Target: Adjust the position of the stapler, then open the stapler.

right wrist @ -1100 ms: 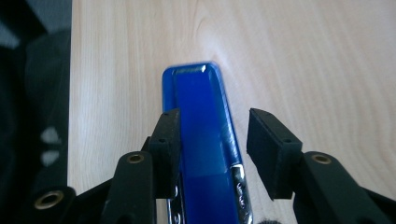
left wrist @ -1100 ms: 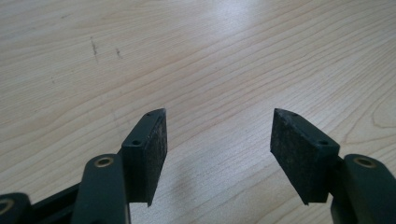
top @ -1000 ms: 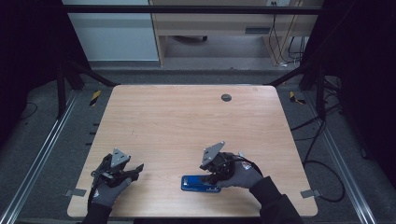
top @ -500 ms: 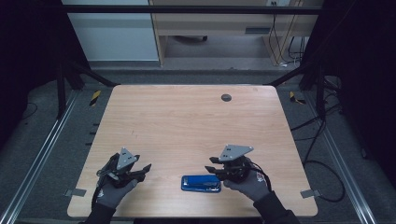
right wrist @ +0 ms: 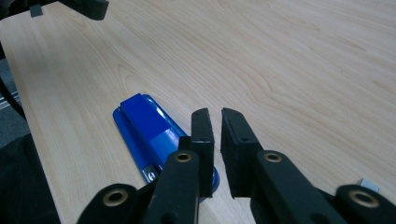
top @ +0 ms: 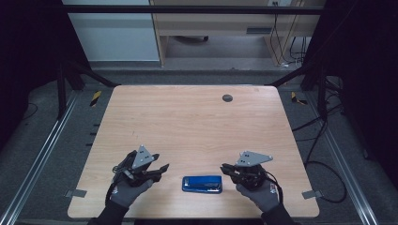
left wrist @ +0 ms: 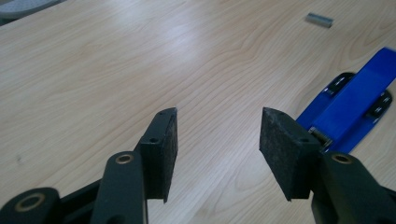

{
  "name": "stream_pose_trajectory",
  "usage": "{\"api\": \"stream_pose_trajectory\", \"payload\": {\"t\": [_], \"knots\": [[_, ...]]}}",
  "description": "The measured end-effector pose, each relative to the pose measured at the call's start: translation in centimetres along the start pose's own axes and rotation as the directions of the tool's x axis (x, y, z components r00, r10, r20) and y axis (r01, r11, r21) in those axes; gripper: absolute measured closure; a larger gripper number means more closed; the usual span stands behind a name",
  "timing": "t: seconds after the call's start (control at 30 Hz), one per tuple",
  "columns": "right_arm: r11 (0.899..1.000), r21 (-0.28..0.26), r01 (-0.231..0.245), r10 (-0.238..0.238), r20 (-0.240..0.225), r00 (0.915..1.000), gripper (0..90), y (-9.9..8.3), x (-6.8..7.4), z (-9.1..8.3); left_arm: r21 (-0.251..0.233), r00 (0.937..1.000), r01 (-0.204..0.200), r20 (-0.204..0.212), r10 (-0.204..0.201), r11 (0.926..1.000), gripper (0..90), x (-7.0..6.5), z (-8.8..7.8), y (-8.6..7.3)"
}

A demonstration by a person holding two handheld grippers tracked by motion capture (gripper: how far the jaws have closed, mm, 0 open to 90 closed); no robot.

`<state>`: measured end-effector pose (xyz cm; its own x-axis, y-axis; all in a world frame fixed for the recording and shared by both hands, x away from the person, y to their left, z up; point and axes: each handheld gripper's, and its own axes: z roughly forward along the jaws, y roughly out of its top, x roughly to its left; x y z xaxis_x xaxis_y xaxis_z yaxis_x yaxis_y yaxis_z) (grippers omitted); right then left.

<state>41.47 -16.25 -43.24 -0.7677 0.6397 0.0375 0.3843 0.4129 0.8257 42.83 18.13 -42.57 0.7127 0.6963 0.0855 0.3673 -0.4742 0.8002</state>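
Observation:
A blue stapler (top: 202, 184) lies flat near the table's front edge, between my two grippers and touched by neither. Left of it, my left gripper (top: 161, 168) points at it with its jaws wide open; they have just been closing a little, and nothing is between them (left wrist: 217, 140). In the left gripper view the stapler (left wrist: 359, 100) is off to the right. Right of the stapler, my right gripper (top: 225, 168) has just been closing down to a thin slit (right wrist: 215, 140) with nothing in it. The stapler (right wrist: 142, 123) lies just left of those jaws.
A small grey strip of staples (left wrist: 320, 19) lies on the wooden table (top: 187, 122) beyond the stapler. A round dark grommet (top: 227, 98) sits near the far edge. In the right gripper view the left gripper (right wrist: 86, 7) shows at the top left.
My right gripper has drawn back to the right, off the stapler, and its jaws have narrowed. The left gripper has moved right toward the stapler and risen a little. The stapler has not moved.

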Motion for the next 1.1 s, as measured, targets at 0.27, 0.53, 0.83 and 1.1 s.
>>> {"api": "stream_pose_trajectory", "payload": {"t": [0.27, 0.53, 0.83, 1.1], "knots": [[0.999, -0.023, -0.044, 0.045, 0.03, 0.9986, 90.0, -1.4, 0.0, -1.1, 0.004, 0.9963, -0.064, 0.058, 0.063, 0.998, 44.0, -2.0, 1.6, 2.6], [0.997, -0.027, -0.074, 0.076, 0.052, 0.9957, 90.0, -2.7, -0.1, -1.6, 0.015, 0.9881, -0.11, 0.11, 0.107, 0.9939, 42.5, -3.8, 3.3, 3.8], [0.995, -0.022, -0.096, 0.097, 0.049, 0.9941, 90.0, -3.6, 0.3, -1.8, 0.044, 0.9738, -0.169, 0.161, 0.16, 0.9846, 39.6, -4.8, 4.1, 4.9], [0.995, -0.016, -0.095, 0.095, 0.036, 0.9948, 90.0, -4.3, 1.1, -1.5, 0.077, 0.9507, -0.254, 0.203, 0.234, 0.9642, 38.6, -5.2, 4.6, 5.8]]}}
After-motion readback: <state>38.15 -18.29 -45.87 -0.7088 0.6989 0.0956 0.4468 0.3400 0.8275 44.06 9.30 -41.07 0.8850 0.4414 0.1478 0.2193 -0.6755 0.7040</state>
